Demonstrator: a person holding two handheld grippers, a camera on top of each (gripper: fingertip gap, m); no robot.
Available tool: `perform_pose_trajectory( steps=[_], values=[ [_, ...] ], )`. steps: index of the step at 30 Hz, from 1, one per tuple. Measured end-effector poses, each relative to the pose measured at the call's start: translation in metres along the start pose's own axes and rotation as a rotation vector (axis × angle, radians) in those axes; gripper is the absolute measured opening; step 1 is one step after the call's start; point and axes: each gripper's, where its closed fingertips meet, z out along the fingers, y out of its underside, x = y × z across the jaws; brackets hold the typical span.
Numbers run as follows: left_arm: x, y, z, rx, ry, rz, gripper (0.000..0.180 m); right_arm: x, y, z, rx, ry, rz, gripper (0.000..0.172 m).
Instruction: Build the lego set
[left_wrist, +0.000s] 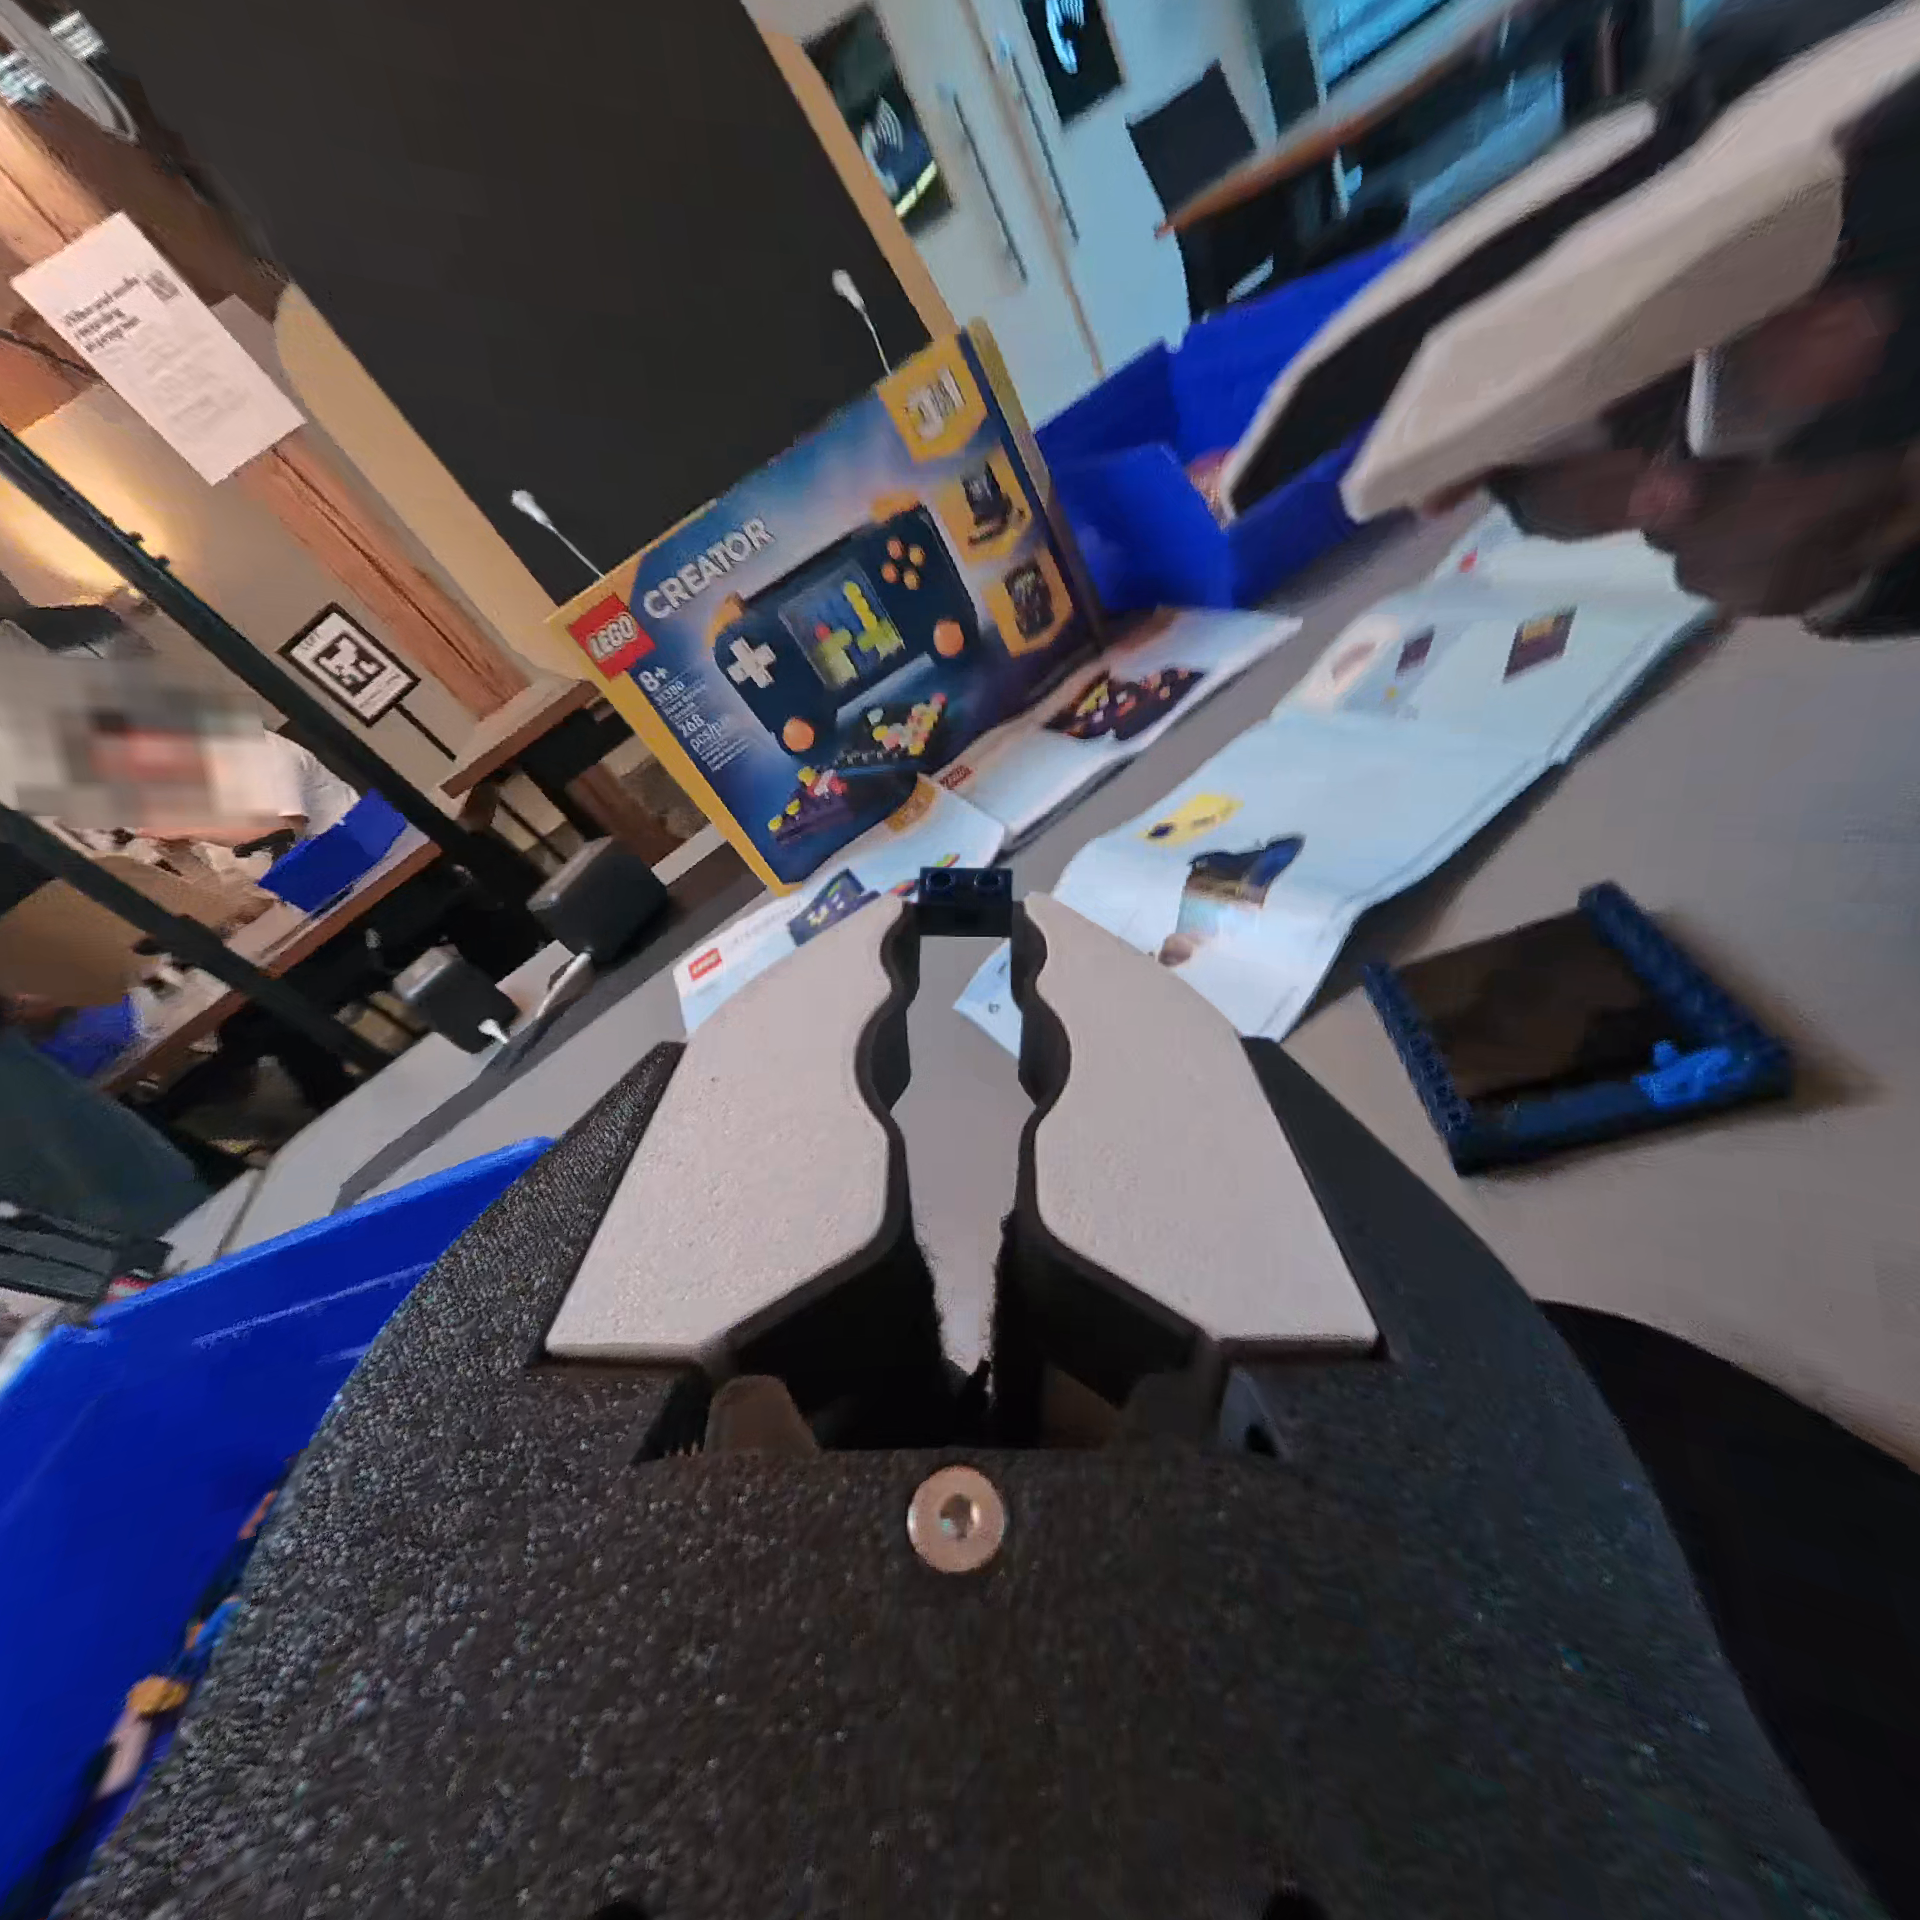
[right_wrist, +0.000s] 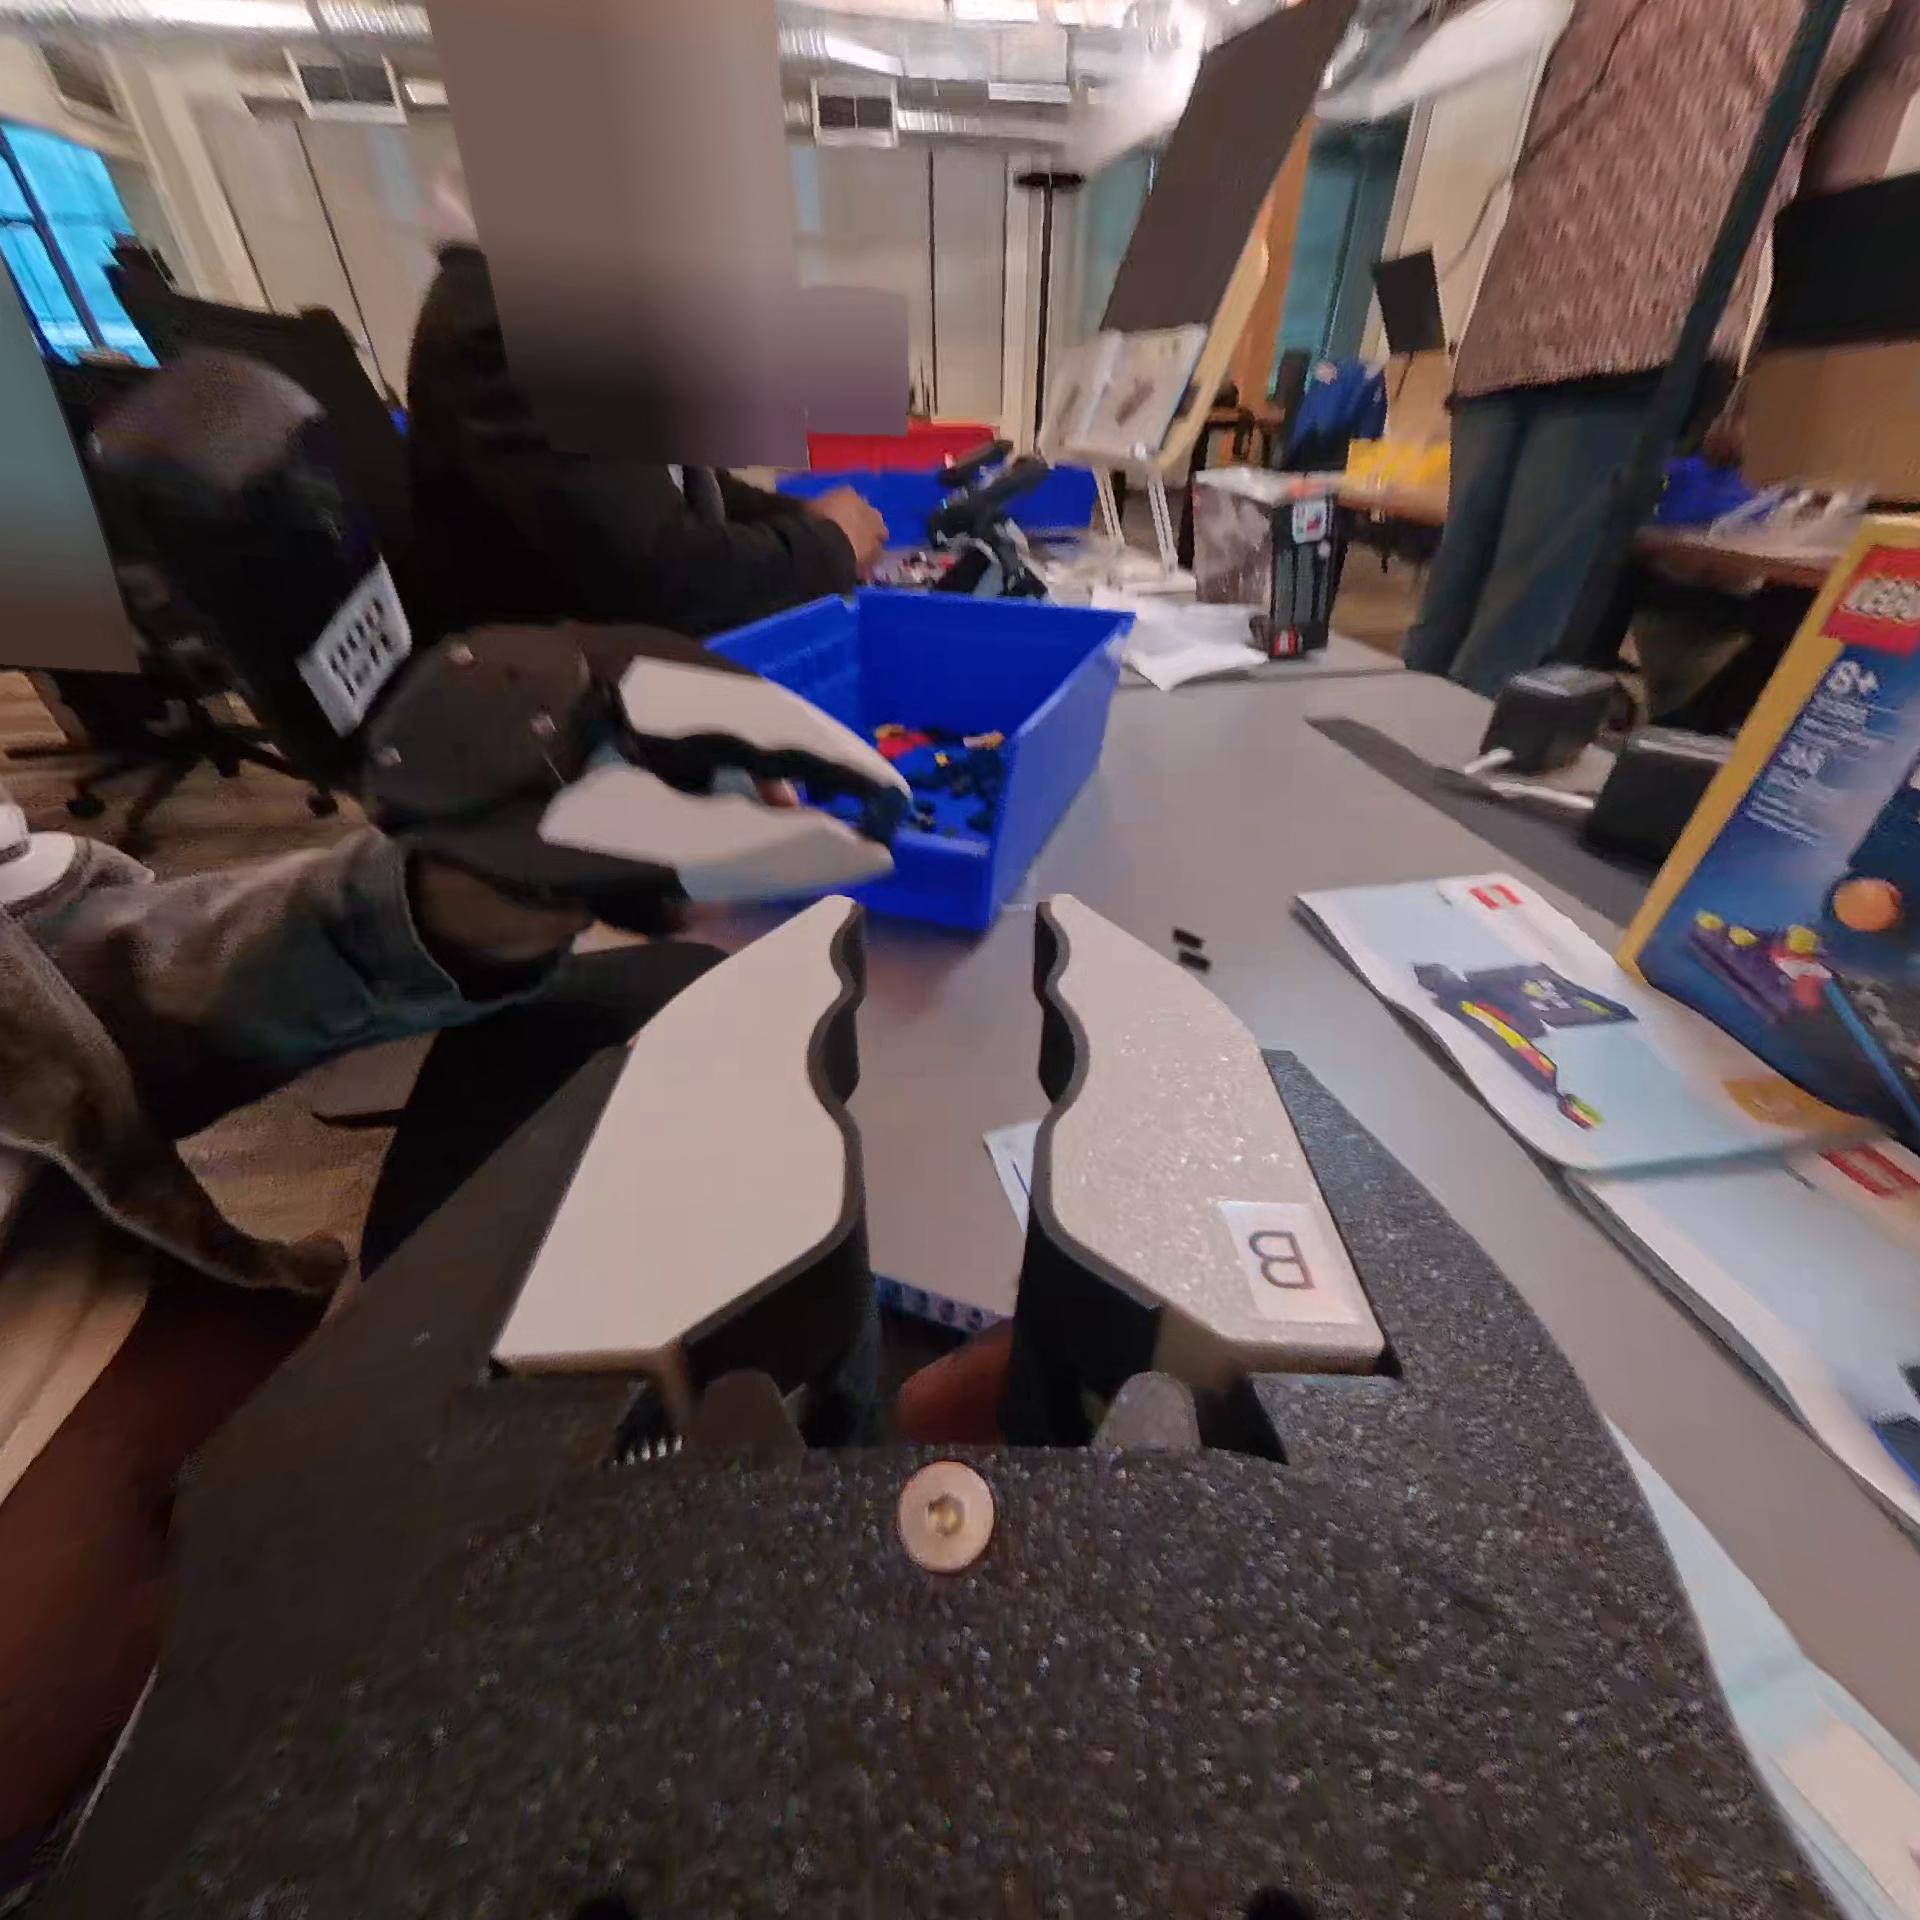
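My left gripper (left_wrist: 964, 916) is shut on a small dark blue two-stud brick (left_wrist: 964, 898), pinched between the fingertips and held above the grey table (left_wrist: 1558, 1299). In the right wrist view the left gripper (right_wrist: 891, 826) hovers at the near edge of a blue bin (right_wrist: 1060, 748) with the dark brick (right_wrist: 881, 805) at its tips. My right gripper (right_wrist: 948, 912) is open with nothing between its pads, above the bare table in front of the bin. It also shows blurred at the upper right of the left wrist view (left_wrist: 1294, 497).
The bin holds several loose bricks (right_wrist: 935, 753). A dark plate with a blue frame (left_wrist: 1704, 1081) lies on the table. A toy set box (left_wrist: 831, 665) stands behind open booklets (left_wrist: 1403, 769). Two small black pieces (right_wrist: 1193, 948) lie on the table. People are at the tables behind. The grippers' ends are close to 9 centimetres from one another.
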Motion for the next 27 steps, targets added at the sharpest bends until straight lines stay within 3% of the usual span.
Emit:
perform_pose_trajectory(
  steps=[10, 18, 27],
  values=[
    [0.036, -0.001, 0.018, -0.101, -0.092, 0.42, 0.016, -0.007, 0.034, 0.018, -0.112, 0.036, 0.033, 0.022],
    [0.053, -0.008, 0.023, -0.105, -0.087, 0.531, 0.016, -0.006, 0.047, 0.022, -0.166, 0.047, 0.04, 0.011],
    [0.058, -0.007, 0.023, -0.095, -0.042, 0.519, 0.017, -0.005, 0.048, 0.02, -0.171, 0.038, 0.041, 0.007]
  ],
)
